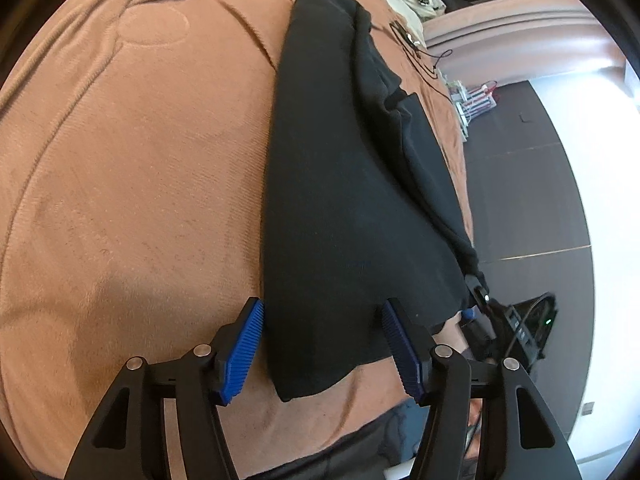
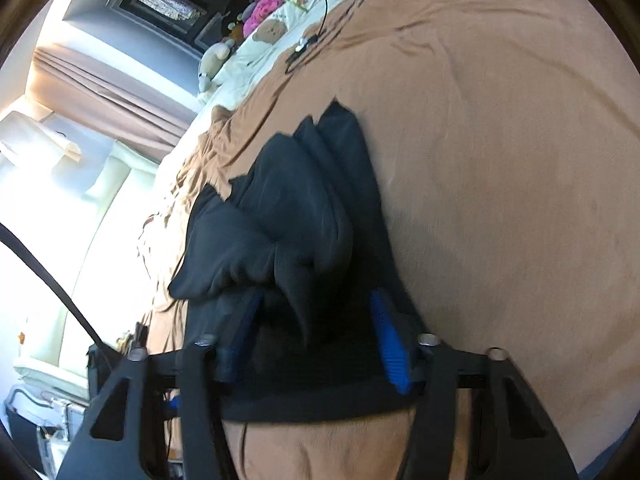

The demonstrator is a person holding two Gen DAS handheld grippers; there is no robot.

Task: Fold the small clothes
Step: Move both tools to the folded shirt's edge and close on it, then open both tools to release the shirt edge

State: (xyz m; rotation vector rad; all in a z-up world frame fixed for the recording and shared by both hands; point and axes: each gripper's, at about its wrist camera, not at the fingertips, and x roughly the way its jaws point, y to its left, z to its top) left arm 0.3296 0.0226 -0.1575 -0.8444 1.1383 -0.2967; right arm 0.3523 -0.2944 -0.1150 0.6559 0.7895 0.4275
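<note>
A black garment (image 1: 344, 184) lies lengthwise on a brown blanket (image 1: 140, 160), folded over itself along its right side. My left gripper (image 1: 322, 316) is open, its blue pads (image 1: 244, 352) on either side of the garment's near end, low over the cloth. In the right wrist view the same garment (image 2: 288, 216) is bunched in thick folds. My right gripper (image 2: 316, 312) is open, with a fold of the cloth lying between its blue pads (image 2: 390, 344). The left pad is partly hidden by fabric.
The brown blanket (image 2: 500, 160) covers a bed. Pillows and soft toys (image 2: 264, 12) lie at its far end, with a thin black cable (image 1: 424, 56) on the blanket. The bed edge and dark floor (image 1: 528, 200) lie to the right, with curtains (image 2: 104, 80) beyond.
</note>
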